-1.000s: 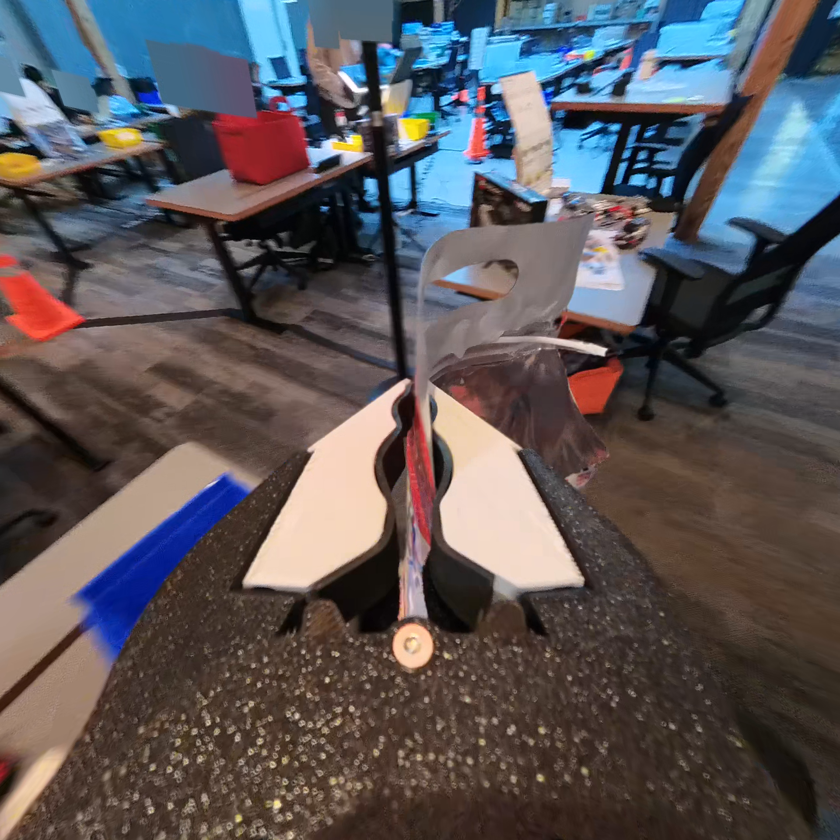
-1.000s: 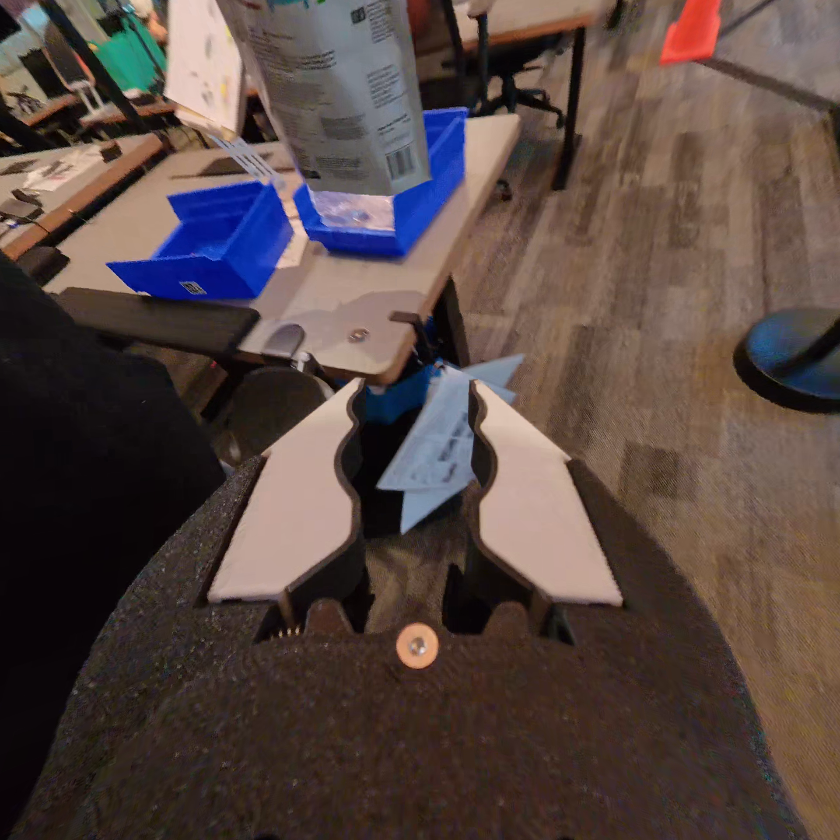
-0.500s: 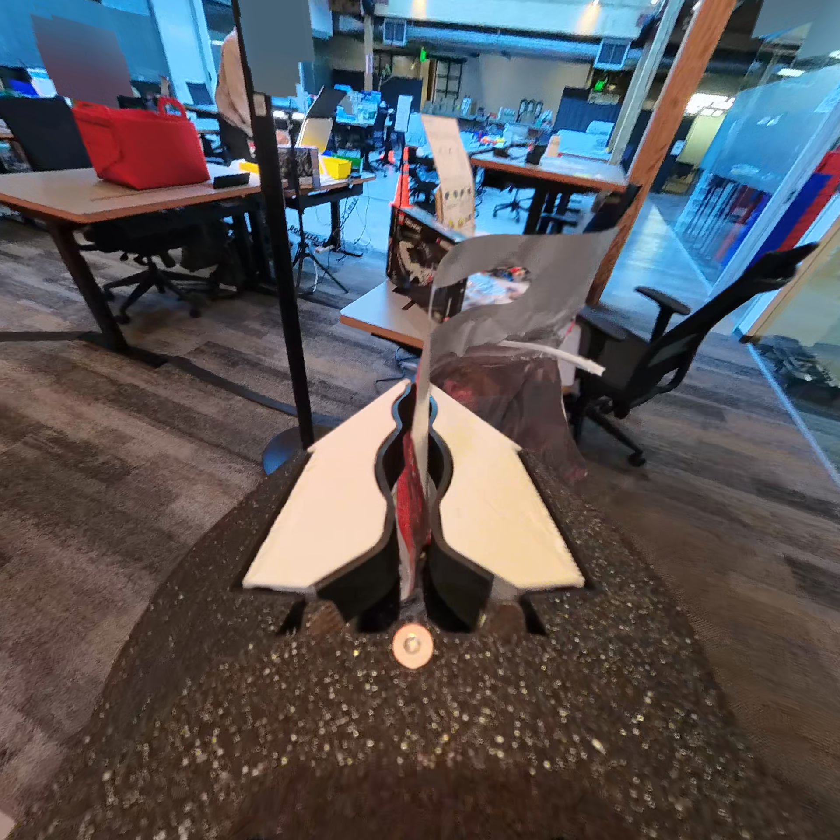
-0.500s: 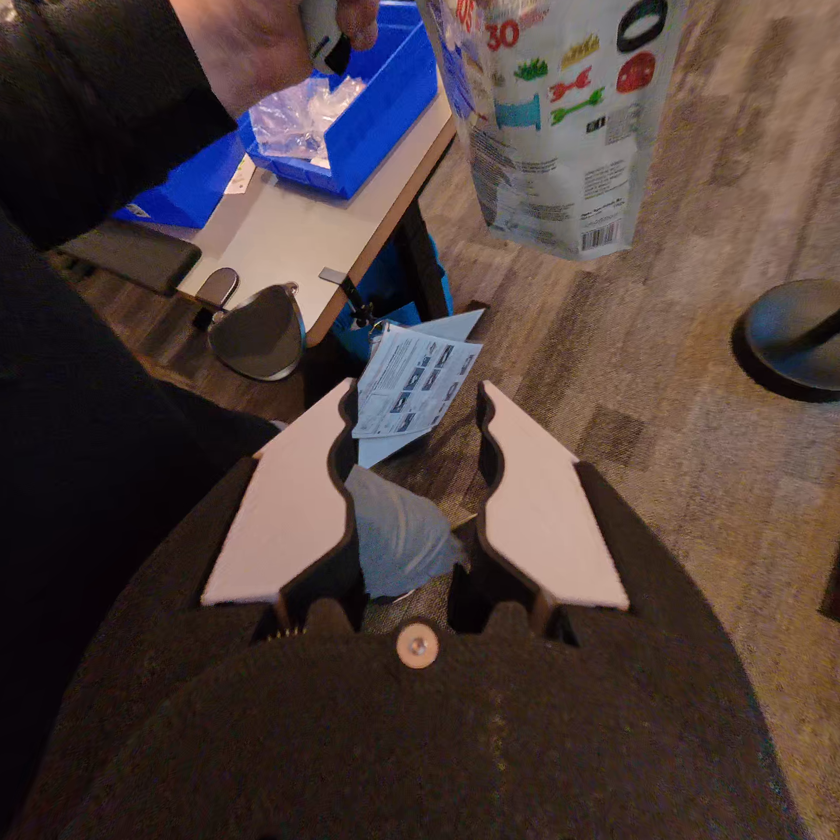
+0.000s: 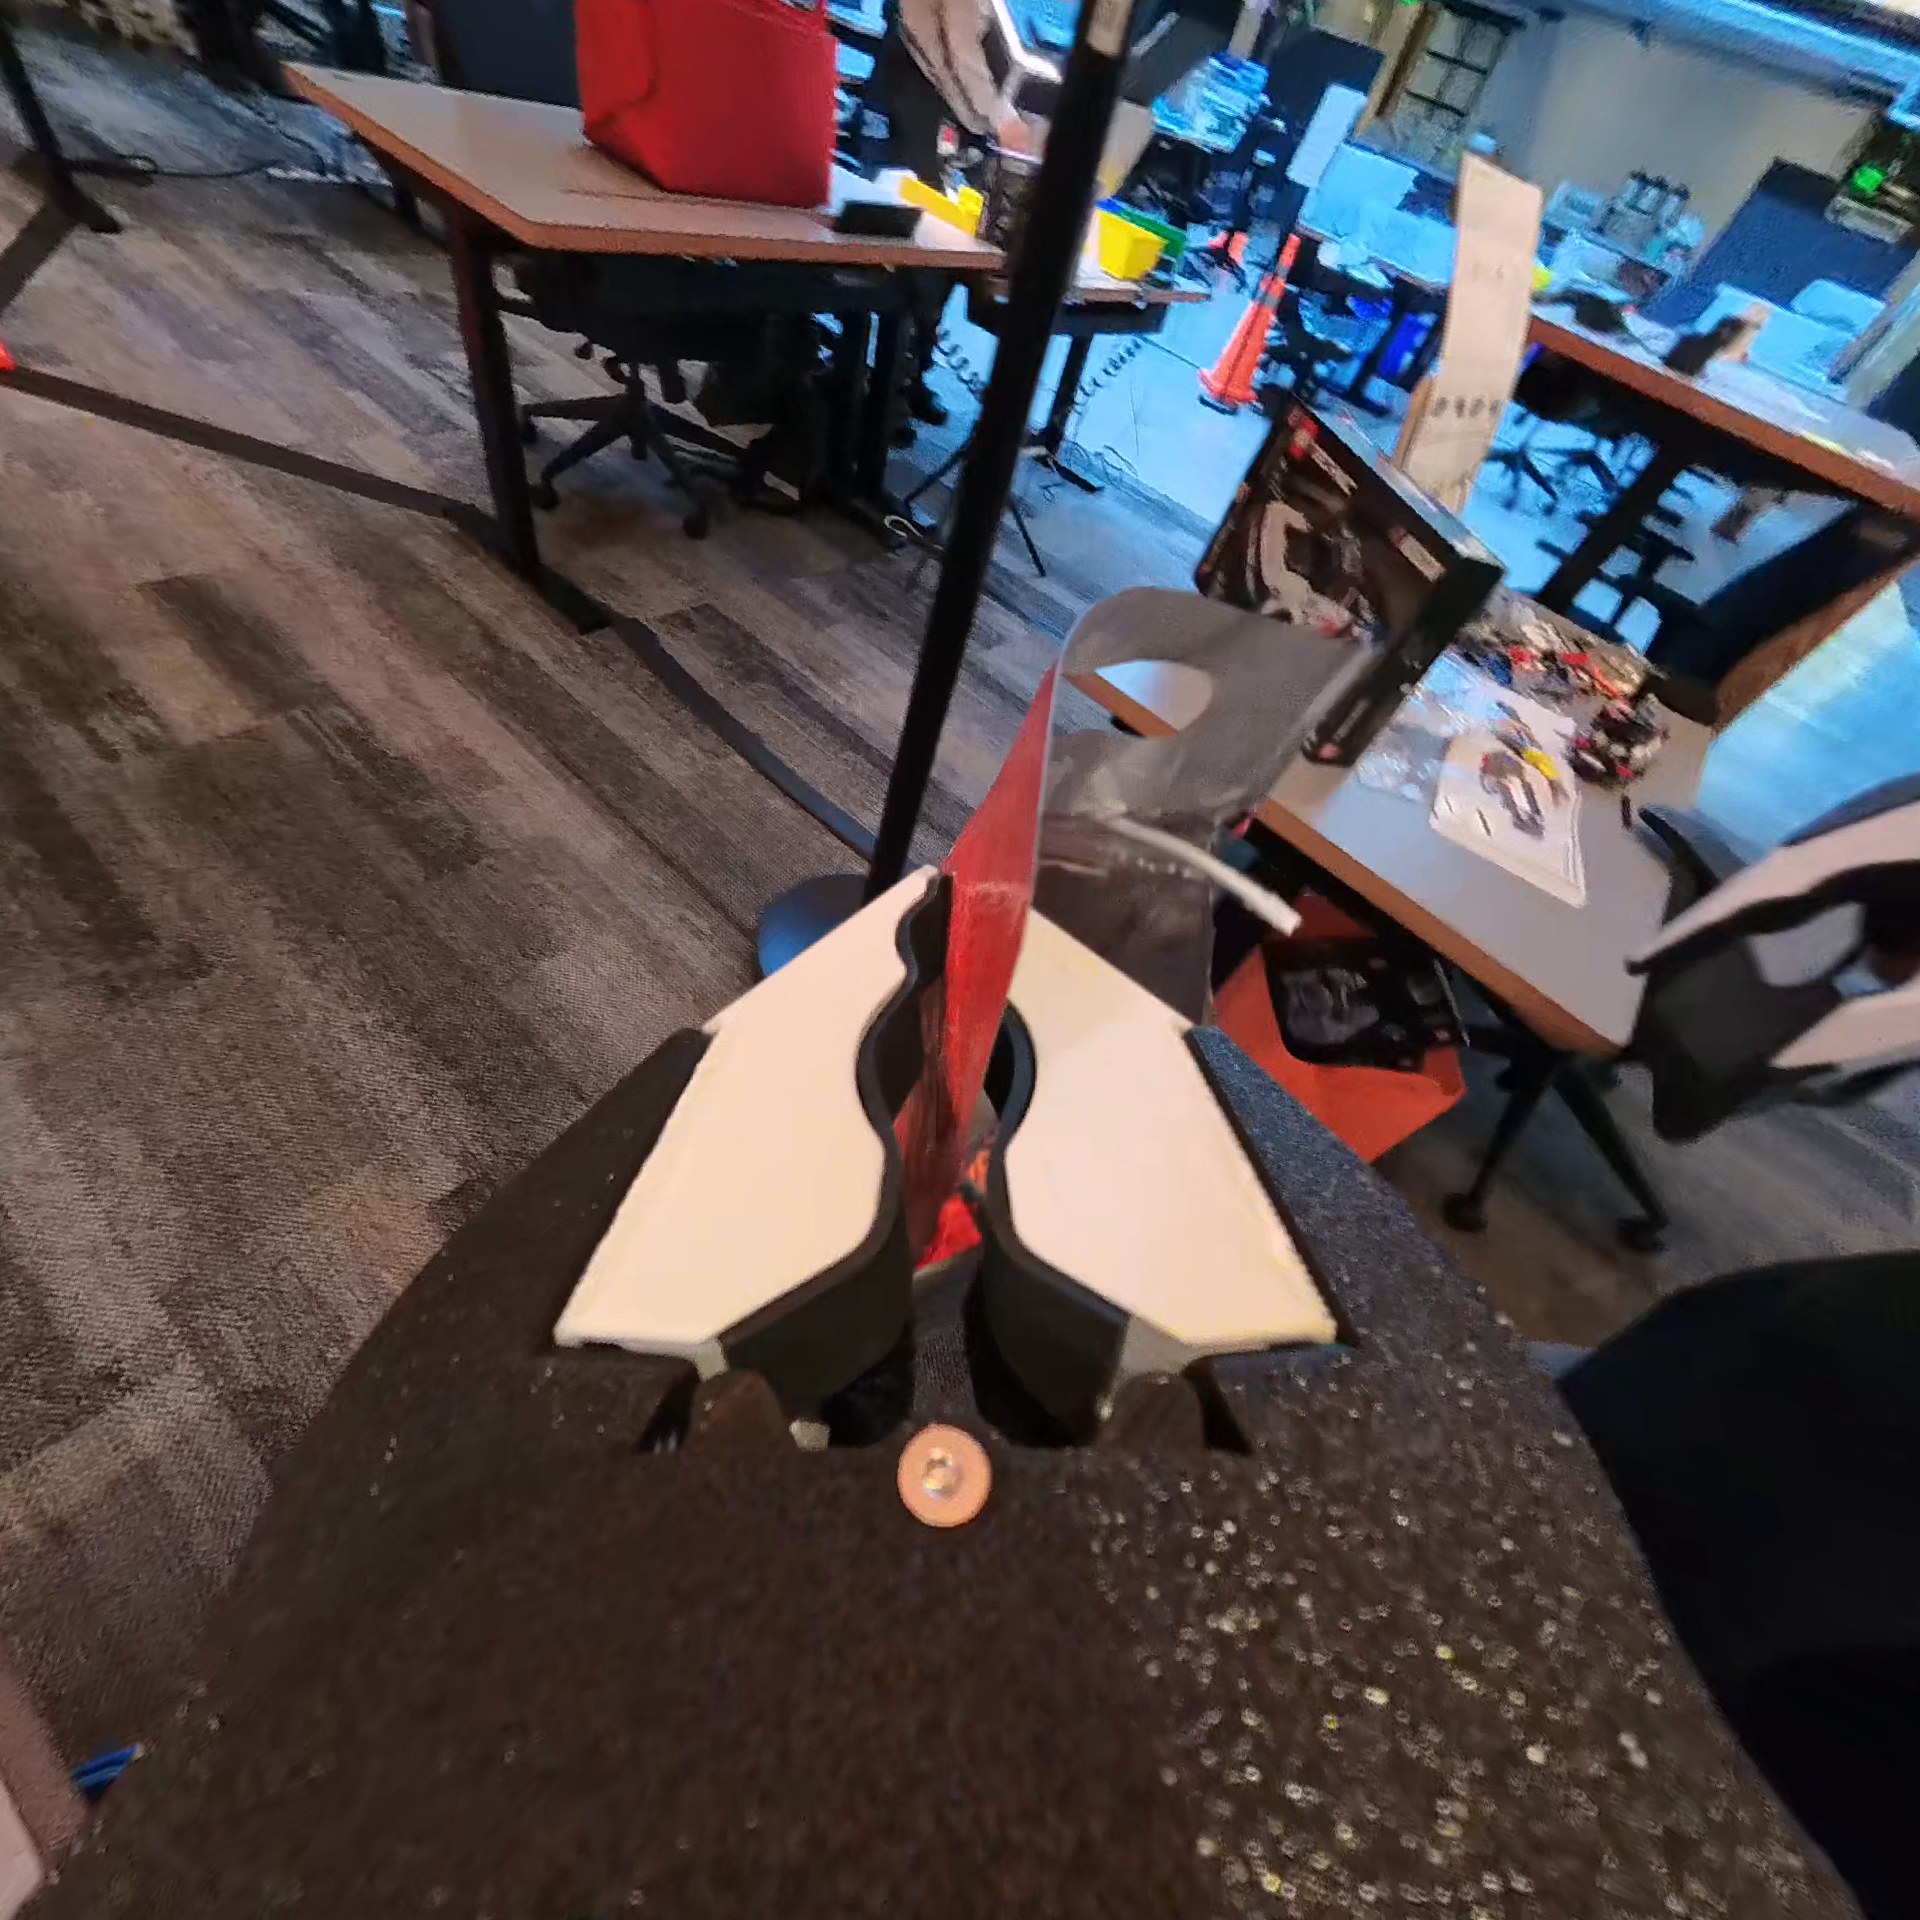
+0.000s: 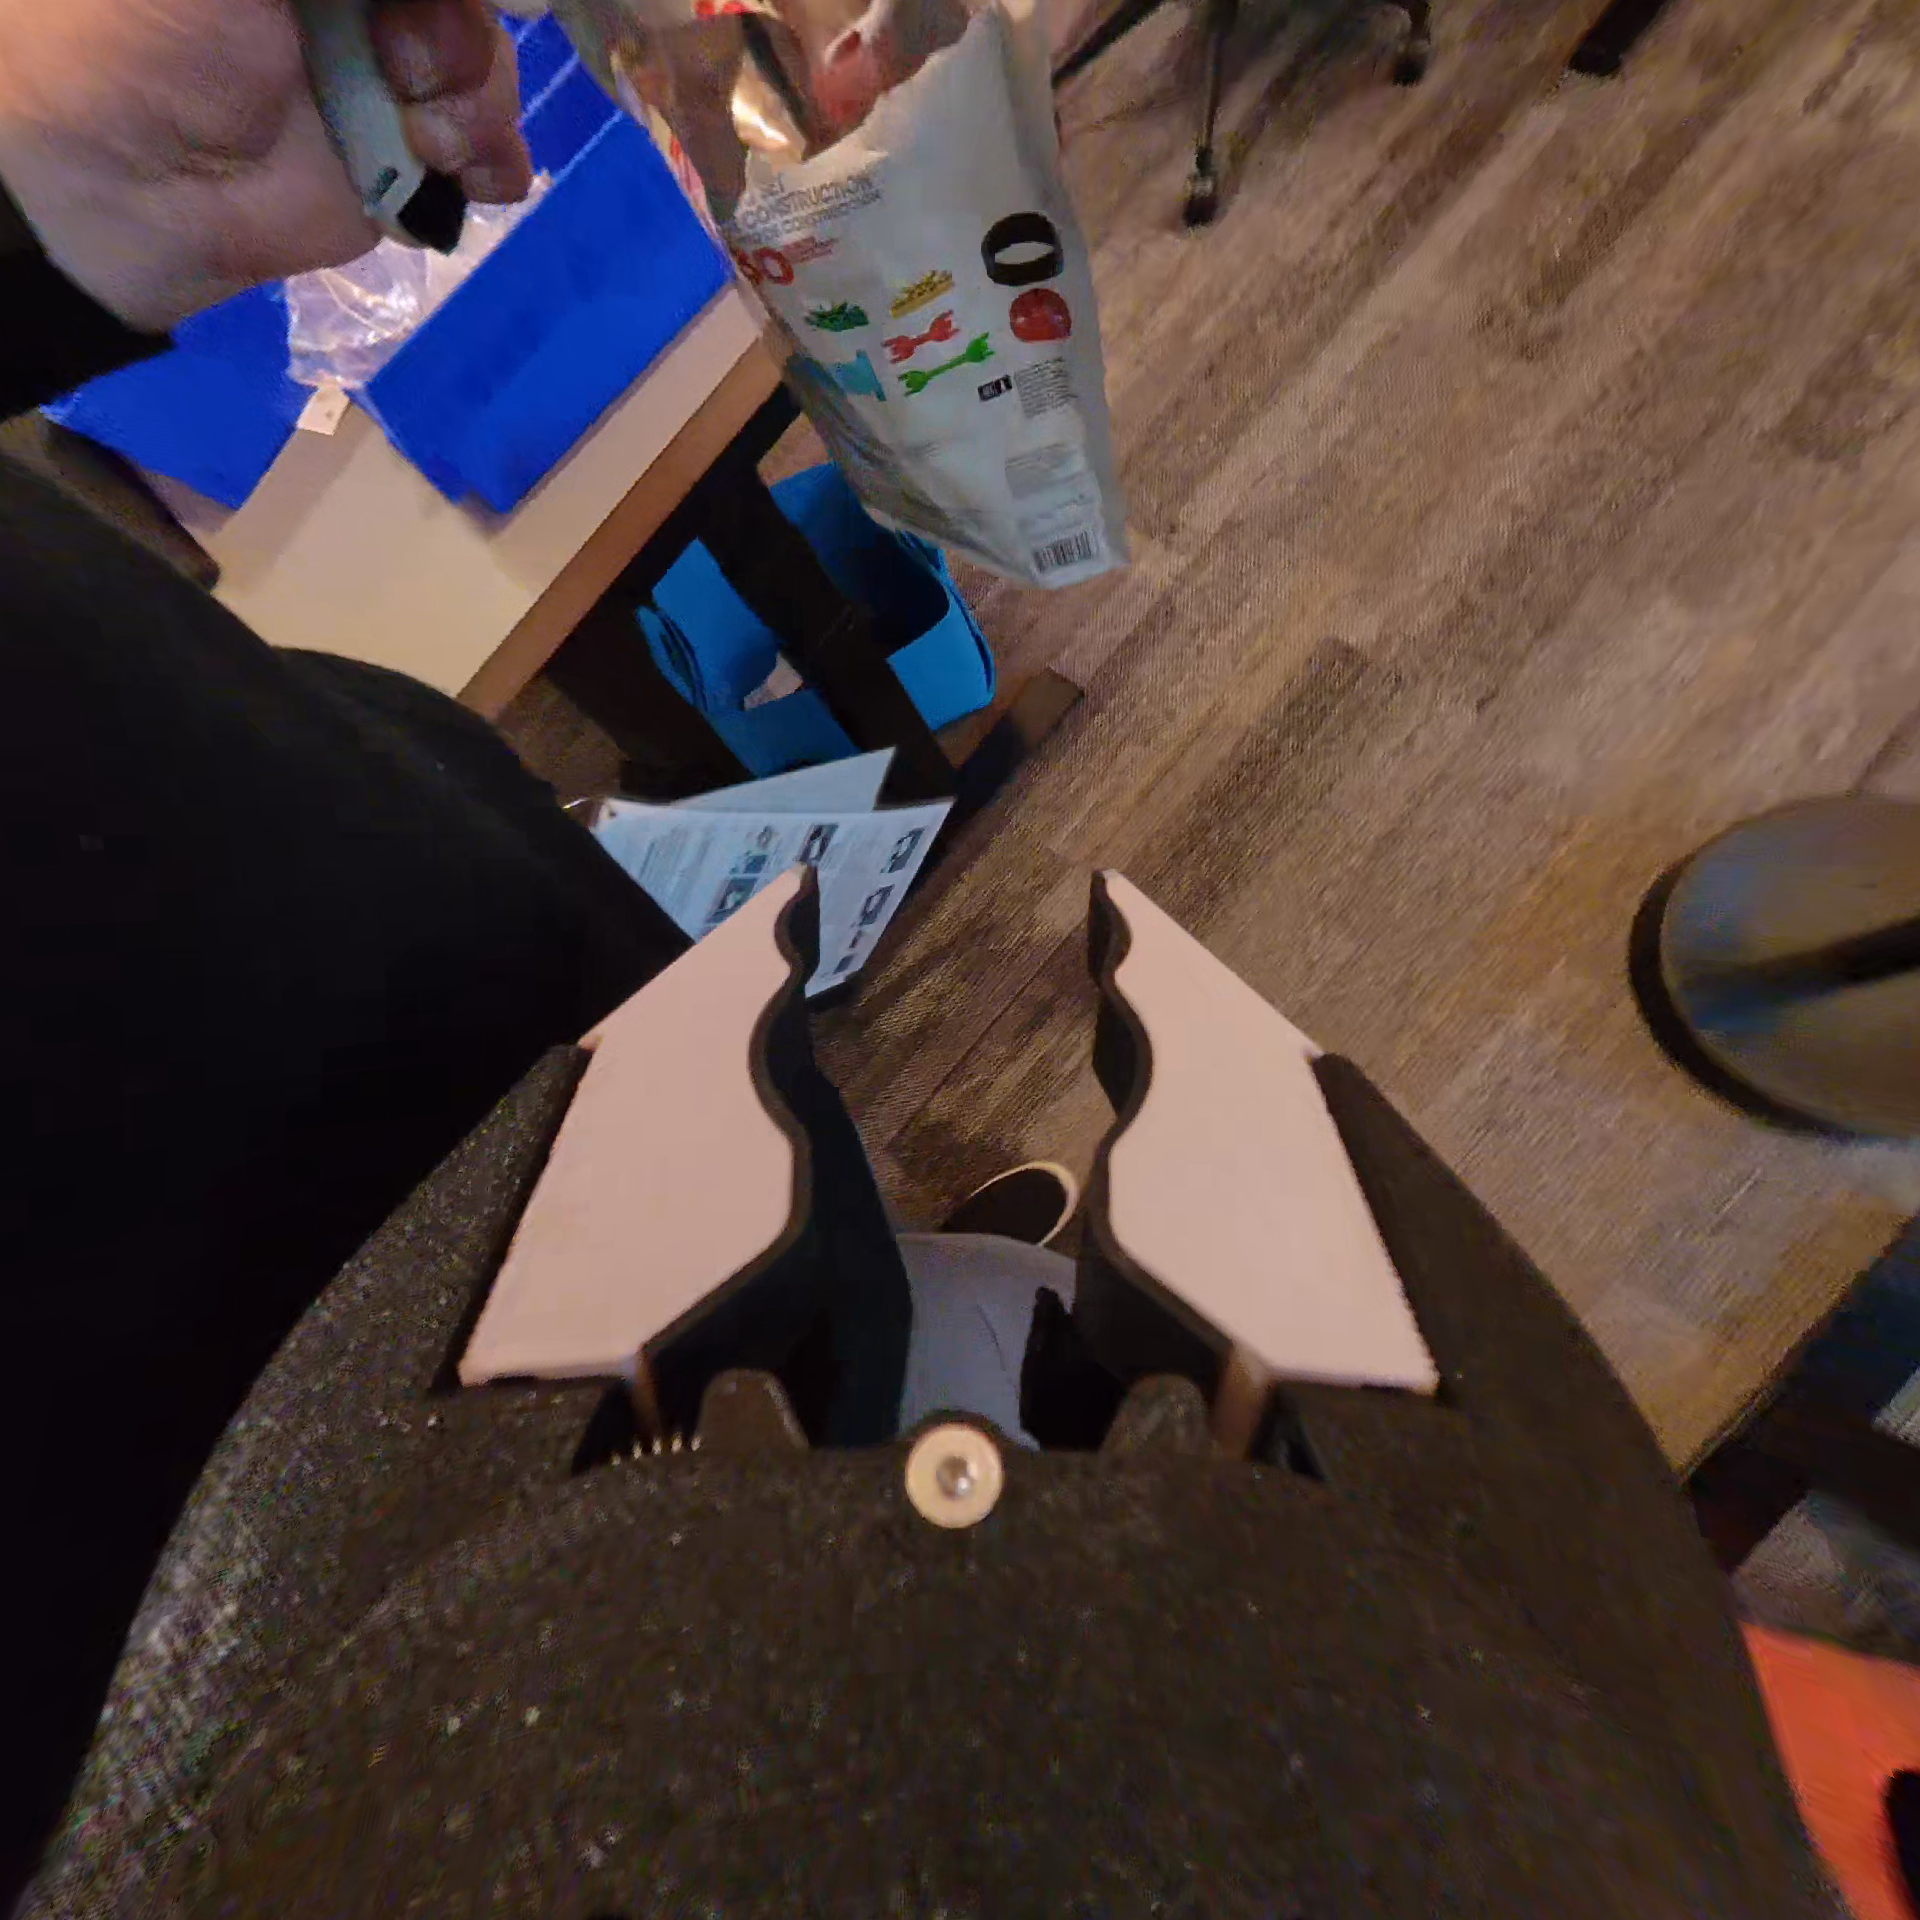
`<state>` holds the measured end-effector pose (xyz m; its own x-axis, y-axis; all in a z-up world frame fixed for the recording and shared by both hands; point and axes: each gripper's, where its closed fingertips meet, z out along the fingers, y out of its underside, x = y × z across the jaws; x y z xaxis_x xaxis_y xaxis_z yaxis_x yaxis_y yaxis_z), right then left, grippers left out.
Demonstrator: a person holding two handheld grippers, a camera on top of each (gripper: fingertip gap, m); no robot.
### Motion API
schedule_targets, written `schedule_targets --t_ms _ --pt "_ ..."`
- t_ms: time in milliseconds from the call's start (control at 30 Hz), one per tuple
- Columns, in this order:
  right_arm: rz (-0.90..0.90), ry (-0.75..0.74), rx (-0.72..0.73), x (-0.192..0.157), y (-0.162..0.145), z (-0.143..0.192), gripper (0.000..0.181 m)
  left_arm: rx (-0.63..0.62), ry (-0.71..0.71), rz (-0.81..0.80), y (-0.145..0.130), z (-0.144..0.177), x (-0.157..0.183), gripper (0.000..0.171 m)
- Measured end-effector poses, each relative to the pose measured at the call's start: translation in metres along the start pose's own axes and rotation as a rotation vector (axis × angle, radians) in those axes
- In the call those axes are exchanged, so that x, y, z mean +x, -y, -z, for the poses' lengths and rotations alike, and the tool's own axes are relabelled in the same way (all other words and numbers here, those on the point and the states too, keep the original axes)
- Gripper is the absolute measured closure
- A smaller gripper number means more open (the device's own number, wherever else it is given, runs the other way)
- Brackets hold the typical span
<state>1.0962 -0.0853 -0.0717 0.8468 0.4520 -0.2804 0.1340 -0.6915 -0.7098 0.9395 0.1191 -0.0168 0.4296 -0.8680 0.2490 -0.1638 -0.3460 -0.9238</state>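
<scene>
Left claw (image 5: 961, 935) clamps the printed pouch (image 5: 1143, 748) at frame centre, hanging in mid-air beyond the desk (image 6: 416, 561) corner; right claw (image 6: 951, 904) gapes empty, low over the leaflet (image 6: 769, 852) on the floor (image 6: 1455, 520).

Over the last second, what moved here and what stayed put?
The left gripper swung its printed pouch off the blue bins, out over the floor. The right gripper tilted down toward the leaflets. Unchanged: left stays clamped on the pouch, right stays open and empty.
</scene>
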Motion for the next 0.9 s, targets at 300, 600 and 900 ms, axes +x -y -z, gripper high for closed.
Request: schedule_targets --t_ms 300,600,900 --pt "0.215 0.304 -0.066 0.174 0.128 -0.124 0.131 -0.001 0.279 0.092 0.032 -0.085 -0.117 0.171" --pt "0.447 0.504 0.007 0.31 0.395 -0.279 0.131 0.07 0.558 0.243 0.12 -0.14 -0.248 0.171" --pt "0.495 0.598 -0.14 0.336 0.496 -0.445 0.131 0.104 0.598 0.349 0.123 -0.174 -0.445 0.171"
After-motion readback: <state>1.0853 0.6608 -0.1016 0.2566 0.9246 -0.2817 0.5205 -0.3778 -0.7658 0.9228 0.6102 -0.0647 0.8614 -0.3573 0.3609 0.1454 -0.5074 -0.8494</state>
